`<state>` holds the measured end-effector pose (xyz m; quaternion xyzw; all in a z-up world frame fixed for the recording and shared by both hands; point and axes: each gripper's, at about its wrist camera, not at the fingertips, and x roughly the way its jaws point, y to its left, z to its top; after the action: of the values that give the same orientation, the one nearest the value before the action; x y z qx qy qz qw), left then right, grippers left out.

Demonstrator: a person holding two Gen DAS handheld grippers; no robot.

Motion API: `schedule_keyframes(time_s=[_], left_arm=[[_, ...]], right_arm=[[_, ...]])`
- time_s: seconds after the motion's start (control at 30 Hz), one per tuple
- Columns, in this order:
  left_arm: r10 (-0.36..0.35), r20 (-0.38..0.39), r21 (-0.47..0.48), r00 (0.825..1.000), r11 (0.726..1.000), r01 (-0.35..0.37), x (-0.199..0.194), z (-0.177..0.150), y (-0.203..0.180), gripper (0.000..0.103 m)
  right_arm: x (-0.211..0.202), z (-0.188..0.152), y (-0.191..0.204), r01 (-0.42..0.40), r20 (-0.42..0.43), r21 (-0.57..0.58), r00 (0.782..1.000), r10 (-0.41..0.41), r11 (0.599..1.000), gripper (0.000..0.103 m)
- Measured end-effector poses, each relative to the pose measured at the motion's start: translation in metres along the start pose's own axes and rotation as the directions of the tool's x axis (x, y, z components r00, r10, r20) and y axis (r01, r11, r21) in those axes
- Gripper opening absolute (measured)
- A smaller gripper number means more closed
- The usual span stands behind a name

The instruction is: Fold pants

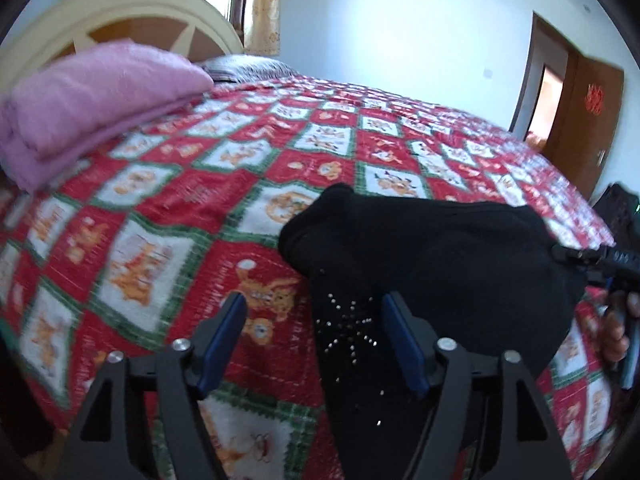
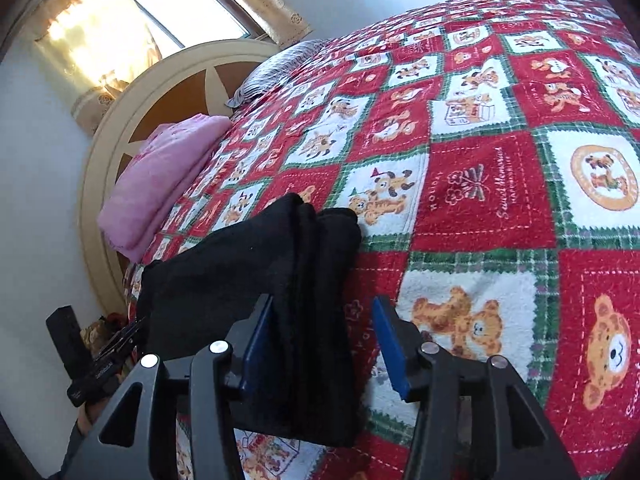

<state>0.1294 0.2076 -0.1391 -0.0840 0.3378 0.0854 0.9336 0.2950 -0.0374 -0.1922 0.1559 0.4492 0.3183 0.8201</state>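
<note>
Folded black knit pants (image 1: pixel 432 248), soft, rhinestone-studded, lie on fuzzy red-checked teddy-bear bedspread (image 1: pixel 168 200); left hand-held gripper (image 1: pixel 314 316) and right hand-held gripper (image 2: pixel 322 322) both spread, pinching nothing.

My right tongs (image 2: pixel 322 340) stand open over the bed (image 2: pixel 492 200). The folded black pants (image 2: pixel 256 272) lie on the red checked blanket with bears. One edge of the pants is between my blue pads (image 2: pixel 386 340), beside the left pad; I cannot tell if it touches. The right pad is clear of the cloth. A folded pink blanket (image 2: pixel 160 184) lies near the round headboard (image 2: pixel 132 120), apart from the pants. At far left I see the other tongs (image 2: pixel 100 360).
</note>
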Motion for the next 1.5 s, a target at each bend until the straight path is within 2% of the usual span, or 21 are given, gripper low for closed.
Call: schedule_keyframes(time_s=[0.1,0.37,0.43,0.53,0.83,0.9,0.97,1.03,1.27,1.33,1.5], left_arm=[[0.019,-0.006,0.031,1.0,0.999,-0.019,-0.005,-0.002,-0.004,0.076],[0.011,-0.018,0.011,1.0,1.0,-0.01,-0.017,-0.004,-0.011,0.076],[-0.001,-0.015,-0.004,1.0,1.0,0.001,-0.024,-0.004,-0.013,0.076],[-0.012,0.003,-0.013,1.0,1.0,0.012,-0.037,-0.004,-0.018,0.076],[-0.062,0.061,-0.008,0.996,0.998,0.063,-0.081,-0.001,-0.039,0.079],[-0.071,0.071,-0.011,0.995,0.997,0.072,-0.089,0.0,-0.042,0.081],[-0.076,0.085,-0.022,0.993,0.997,0.079,-0.097,0.001,-0.043,0.095],[-0.078,0.115,-0.028,0.99,0.996,0.082,-0.109,0.002,-0.045,0.1],[-0.094,0.183,-0.023,0.979,0.995,0.1,-0.133,0.01,-0.049,0.102],[-0.095,0.192,-0.019,0.977,0.995,0.1,-0.137,0.011,-0.051,0.103],[-0.094,0.203,-0.004,0.975,0.995,0.097,-0.14,0.012,-0.054,0.103]], right_arm=[[-0.003,0.0,0.001,0.028,0.008,-0.011,1.0,-0.028,1.0,0.055],[-0.026,-0.007,0.003,0.104,0.055,-0.034,0.993,-0.102,0.994,0.056],[-0.037,-0.011,0.008,0.147,0.081,-0.039,0.986,-0.144,0.988,0.056],[-0.062,-0.019,0.015,0.167,0.117,-0.046,0.98,-0.161,0.985,0.062],[-0.144,-0.055,0.051,0.23,0.198,-0.138,0.96,-0.2,0.963,0.067],[-0.159,-0.061,0.056,0.231,0.219,-0.139,0.955,-0.198,0.963,0.069],[-0.171,-0.064,0.063,0.232,0.241,-0.146,0.951,-0.193,0.962,0.07],[-0.18,-0.066,0.073,0.254,0.264,-0.17,0.943,-0.204,0.952,0.07],[-0.212,-0.076,0.113,0.325,0.368,-0.265,0.904,-0.216,0.908,0.072],[-0.217,-0.078,0.121,0.344,0.388,-0.282,0.895,-0.222,0.895,0.076],[-0.221,-0.082,0.132,0.355,0.409,-0.309,0.887,-0.214,0.882,0.077]])
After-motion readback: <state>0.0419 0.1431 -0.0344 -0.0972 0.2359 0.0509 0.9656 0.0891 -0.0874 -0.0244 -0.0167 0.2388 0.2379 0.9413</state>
